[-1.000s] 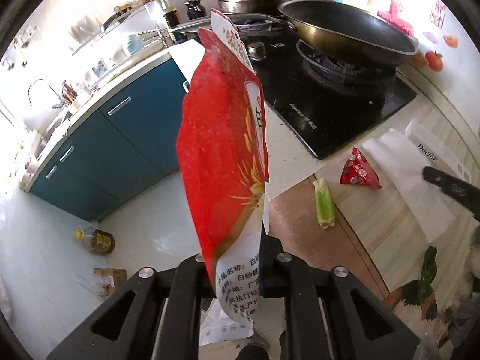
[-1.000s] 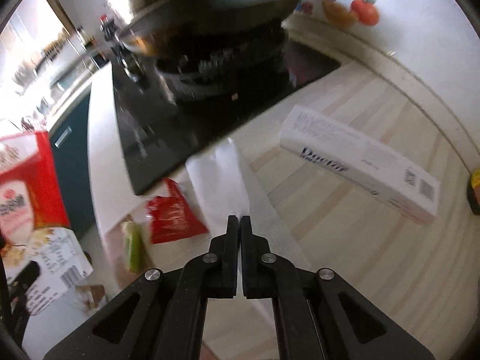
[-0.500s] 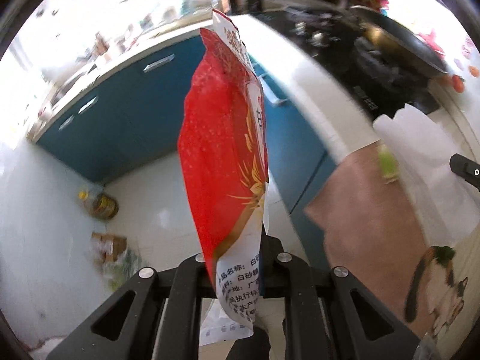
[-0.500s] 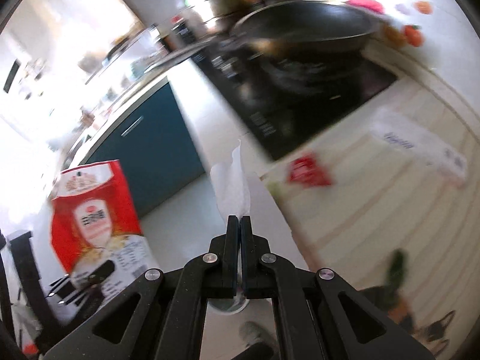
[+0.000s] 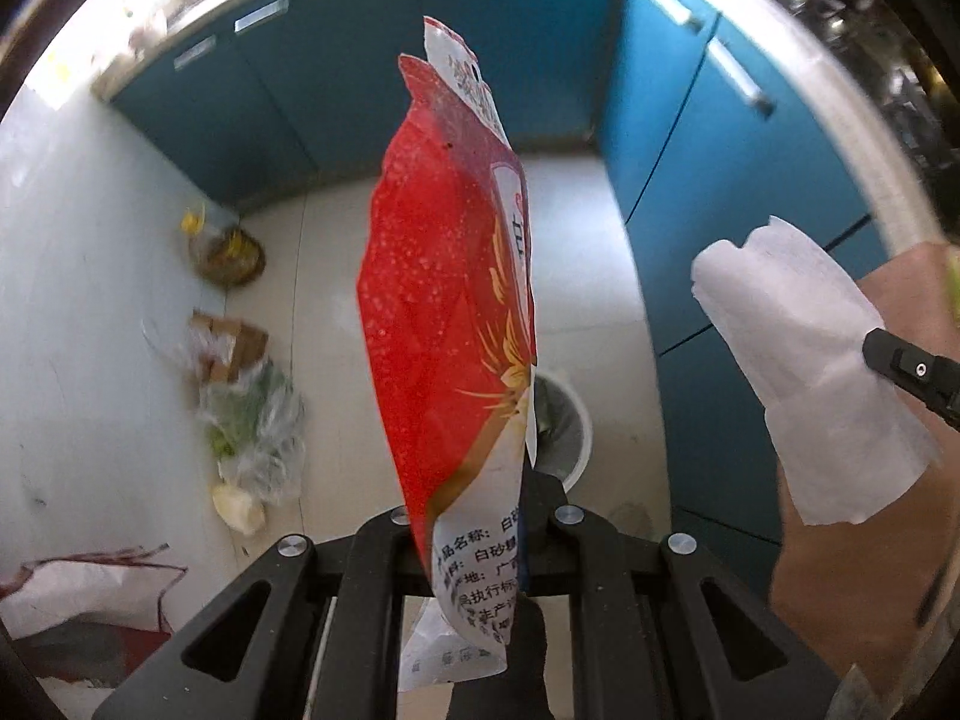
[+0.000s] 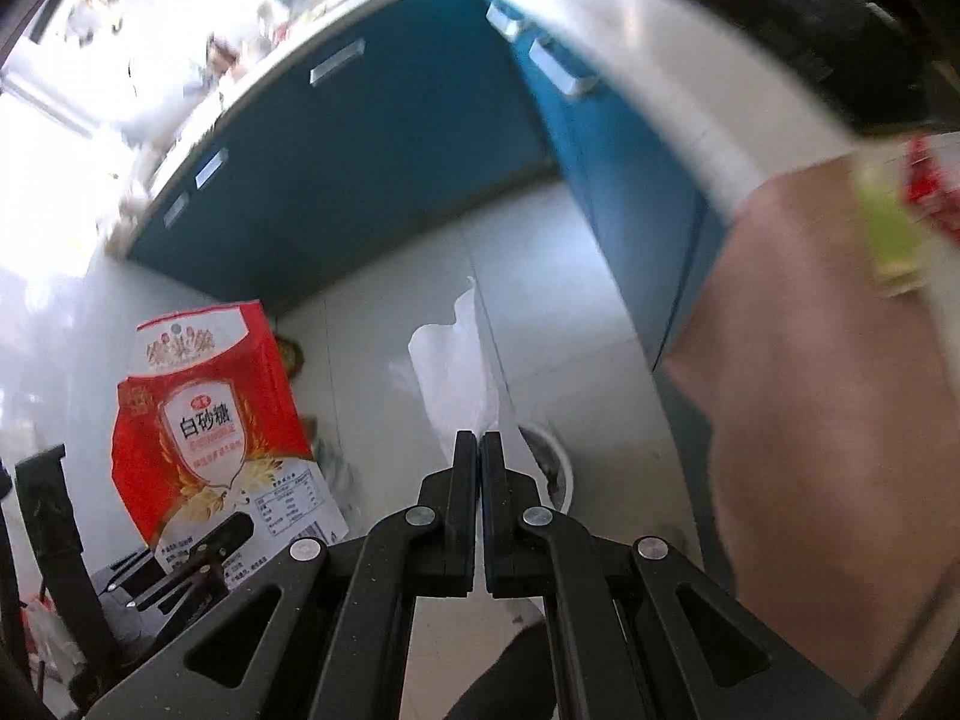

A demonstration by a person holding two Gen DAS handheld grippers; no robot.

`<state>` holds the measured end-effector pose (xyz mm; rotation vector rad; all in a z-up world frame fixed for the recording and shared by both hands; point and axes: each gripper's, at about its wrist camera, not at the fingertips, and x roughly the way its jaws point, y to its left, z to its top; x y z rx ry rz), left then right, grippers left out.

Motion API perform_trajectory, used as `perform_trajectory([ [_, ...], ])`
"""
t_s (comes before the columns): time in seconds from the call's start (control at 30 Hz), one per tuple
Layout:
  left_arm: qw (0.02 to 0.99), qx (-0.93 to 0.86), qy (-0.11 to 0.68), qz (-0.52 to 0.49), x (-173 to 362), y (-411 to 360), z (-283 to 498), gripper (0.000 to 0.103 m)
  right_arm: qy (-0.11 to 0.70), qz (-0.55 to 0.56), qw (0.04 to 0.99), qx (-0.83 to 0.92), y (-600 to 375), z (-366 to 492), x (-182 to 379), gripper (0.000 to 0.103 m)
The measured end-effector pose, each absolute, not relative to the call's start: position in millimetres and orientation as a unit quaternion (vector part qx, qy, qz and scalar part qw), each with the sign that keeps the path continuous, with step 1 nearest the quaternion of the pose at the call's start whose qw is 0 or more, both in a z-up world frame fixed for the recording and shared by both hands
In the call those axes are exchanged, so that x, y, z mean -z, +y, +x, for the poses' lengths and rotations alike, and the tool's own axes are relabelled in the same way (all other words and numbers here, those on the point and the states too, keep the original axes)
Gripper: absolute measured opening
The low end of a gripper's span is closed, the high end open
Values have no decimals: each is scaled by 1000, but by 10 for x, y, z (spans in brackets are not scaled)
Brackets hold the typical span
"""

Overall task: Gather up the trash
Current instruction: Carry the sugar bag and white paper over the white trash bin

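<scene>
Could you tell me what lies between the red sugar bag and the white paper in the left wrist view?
Only bare floor tile and blue cabinet fronts show between the red sugar bag and white paper; the bin sits lower, behind the bag.

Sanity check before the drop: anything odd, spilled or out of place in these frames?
No spill shows. Both grippers grip trash above the floor: left gripper shut on the red sugar bag, right gripper on the white tissue. The bin sits below. Oddities: loose bags along the wall, and a green scrap on the counter.
</scene>
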<state>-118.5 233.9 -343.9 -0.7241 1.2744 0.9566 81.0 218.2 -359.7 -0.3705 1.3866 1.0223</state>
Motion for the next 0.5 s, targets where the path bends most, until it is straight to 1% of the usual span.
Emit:
perform_trajectory([
  [0.13, 607, -418, 572, -360, 4203, 2429, -1414, 9, 627, -188, 610, -446, 2335, 530, 4351, 1],
  [0.37, 547, -411, 578, -444, 5643, 2425, -1798, 9, 681, -218, 558, -421, 2411, 170, 6044, 1],
  [0.5, 528, -395, 586, -471, 6308, 2424, -1824, 10, 704, -236, 533, -405, 2400, 13, 6903, 1],
])
